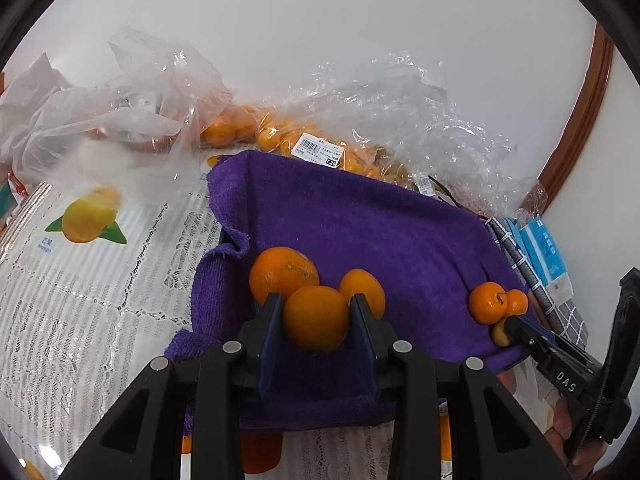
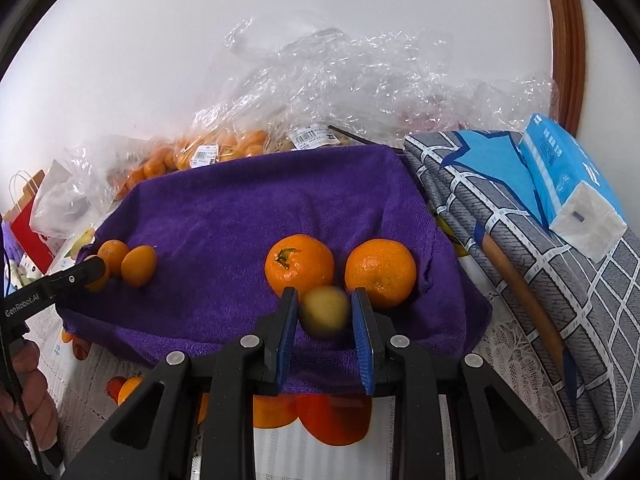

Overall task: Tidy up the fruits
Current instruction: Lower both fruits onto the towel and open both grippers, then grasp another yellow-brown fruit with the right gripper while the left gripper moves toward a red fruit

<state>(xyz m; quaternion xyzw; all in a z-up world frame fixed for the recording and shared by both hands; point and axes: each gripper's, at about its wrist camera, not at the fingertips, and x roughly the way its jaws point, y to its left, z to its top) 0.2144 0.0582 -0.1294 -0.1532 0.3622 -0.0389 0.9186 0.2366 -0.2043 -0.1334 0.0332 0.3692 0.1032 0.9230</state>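
A purple terry towel (image 1: 360, 216) drapes a tray on the lace tablecloth (image 1: 80, 320). Over it, the left gripper (image 1: 316, 320) clamps a smooth orange citrus fruit (image 1: 316, 318); the right gripper (image 2: 325, 312) clamps a small, blurred yellowish fruit (image 2: 325, 311), perhaps a kumquat.
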